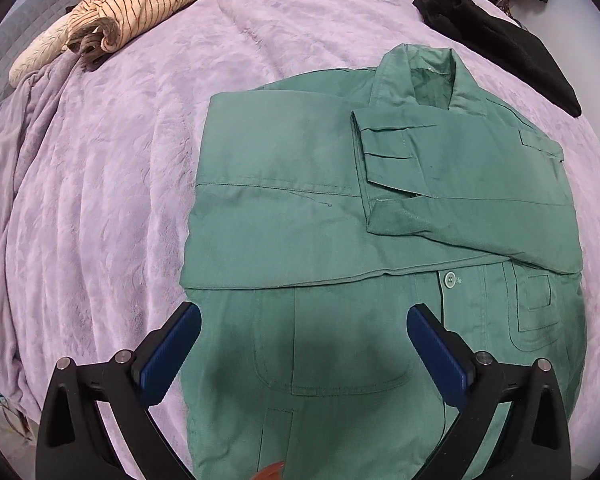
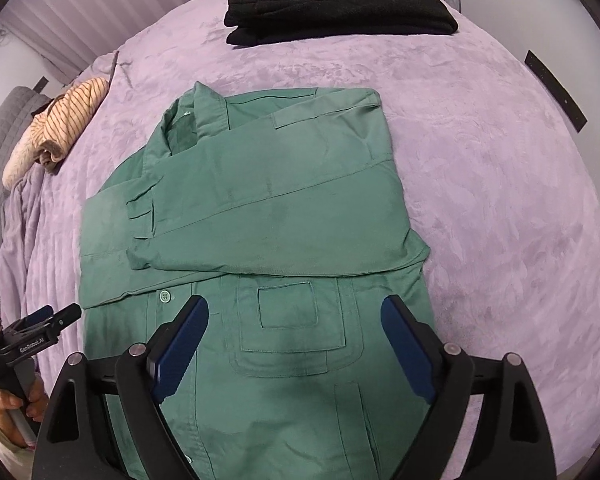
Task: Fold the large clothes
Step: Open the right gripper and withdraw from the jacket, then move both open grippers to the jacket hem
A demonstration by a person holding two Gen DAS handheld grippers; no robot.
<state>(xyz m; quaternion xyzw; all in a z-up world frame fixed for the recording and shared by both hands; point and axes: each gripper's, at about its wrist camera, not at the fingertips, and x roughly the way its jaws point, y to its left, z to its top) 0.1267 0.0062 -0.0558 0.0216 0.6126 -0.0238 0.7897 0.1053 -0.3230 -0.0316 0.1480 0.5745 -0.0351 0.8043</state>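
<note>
A green work jacket (image 1: 300, 220) (image 2: 280, 208) lies flat on the lilac bed cover, collar at the far end, both sleeves folded across the chest. My left gripper (image 1: 304, 336) hovers above the jacket's lower left part, jaws wide apart, nothing between the blue pads. Over the lower right part with the patch pocket (image 2: 288, 304) my right gripper (image 2: 296, 332) stands open too, holding nothing. In the right wrist view the left gripper (image 2: 40, 320) shows at the left edge, held by a hand (image 2: 8, 404).
A folded black garment (image 1: 500, 36) (image 2: 340, 8) lies at the far right of the bed. A rolled striped beige garment (image 1: 112, 20) (image 2: 60, 124) lies at the far left beside a grey cushion (image 2: 4, 128). Lilac cover (image 2: 500, 200) spreads bare right of the jacket.
</note>
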